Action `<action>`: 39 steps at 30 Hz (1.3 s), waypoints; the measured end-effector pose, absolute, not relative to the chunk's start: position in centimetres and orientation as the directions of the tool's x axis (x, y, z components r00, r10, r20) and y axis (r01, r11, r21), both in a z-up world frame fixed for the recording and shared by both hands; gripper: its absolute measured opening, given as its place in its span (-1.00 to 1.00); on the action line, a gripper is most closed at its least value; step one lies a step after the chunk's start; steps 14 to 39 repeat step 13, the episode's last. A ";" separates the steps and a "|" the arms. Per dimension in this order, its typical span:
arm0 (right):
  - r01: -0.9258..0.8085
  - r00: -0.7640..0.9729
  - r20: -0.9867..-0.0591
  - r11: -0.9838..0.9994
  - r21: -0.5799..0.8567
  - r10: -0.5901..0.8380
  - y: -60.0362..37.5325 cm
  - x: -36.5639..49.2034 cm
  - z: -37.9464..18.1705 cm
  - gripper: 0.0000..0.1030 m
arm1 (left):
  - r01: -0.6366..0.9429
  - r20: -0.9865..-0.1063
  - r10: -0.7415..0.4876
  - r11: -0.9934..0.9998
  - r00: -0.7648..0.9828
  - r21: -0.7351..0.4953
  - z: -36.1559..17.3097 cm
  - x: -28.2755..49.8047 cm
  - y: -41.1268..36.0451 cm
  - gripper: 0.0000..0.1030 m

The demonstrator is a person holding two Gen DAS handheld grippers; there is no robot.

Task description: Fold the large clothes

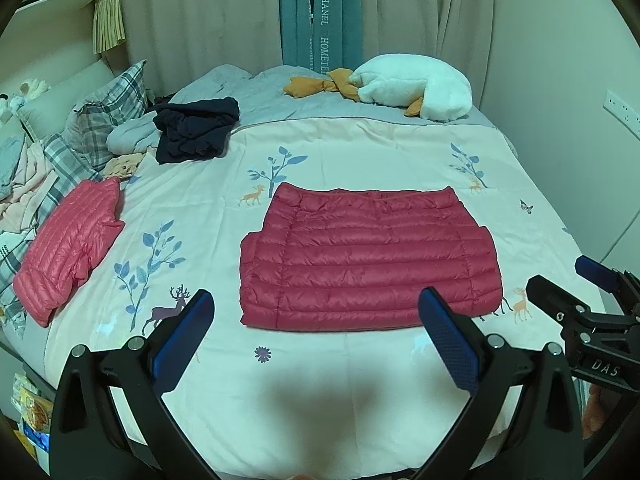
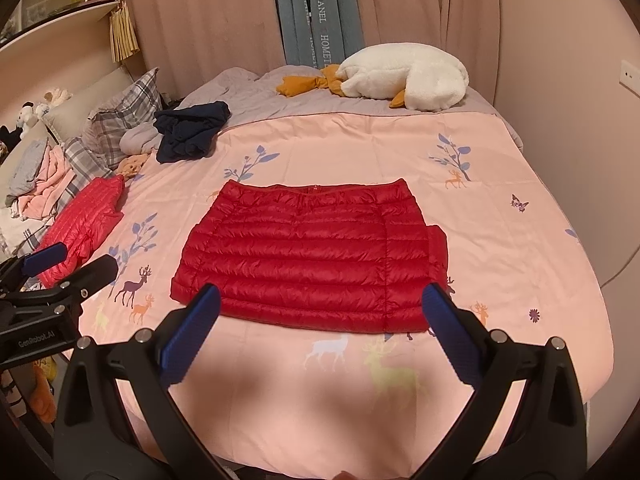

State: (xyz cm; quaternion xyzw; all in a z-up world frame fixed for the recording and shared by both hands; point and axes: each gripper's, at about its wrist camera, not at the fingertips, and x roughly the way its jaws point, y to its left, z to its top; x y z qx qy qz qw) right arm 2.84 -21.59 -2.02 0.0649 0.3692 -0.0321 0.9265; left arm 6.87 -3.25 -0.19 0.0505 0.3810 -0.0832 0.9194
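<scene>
Red down jacket (image 1: 368, 256) lies folded into a neat rectangle on the bed (image 1: 360, 148); both my grippers, left (image 1: 316, 336) and right (image 2: 320, 332), hover with fingers spread, empty; dark garment (image 1: 196, 130) remains unfolded.

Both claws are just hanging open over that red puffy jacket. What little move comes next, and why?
Probably lower both open grippers, left and right, to the near edge of the red quilted down jacket. It lies flat, folded into a wide rectangle, with neither gripper touching it, so another fold seems due.

Left gripper (image 1: 316, 320) spread wide; right gripper (image 2: 324, 316) likewise.
</scene>
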 end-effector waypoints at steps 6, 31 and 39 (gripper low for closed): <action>0.106 0.724 -0.689 0.990 0.097 -0.010 -21.6 2.8 -2.0 0.96 | 0.190 -0.712 -0.111 0.981 0.694 0.032 -0.2 6.9 -3.2 0.97; 0.108 0.727 -0.687 0.989 0.099 -0.010 -21.6 2.8 -1.9 0.96 | 0.187 -0.723 -0.110 0.982 0.682 0.026 -0.3 7.2 -3.2 0.97; 0.108 0.727 -0.687 0.989 0.099 -0.010 -21.6 2.8 -1.9 0.96 | 0.187 -0.723 -0.110 0.982 0.682 0.026 -0.3 7.2 -3.2 0.97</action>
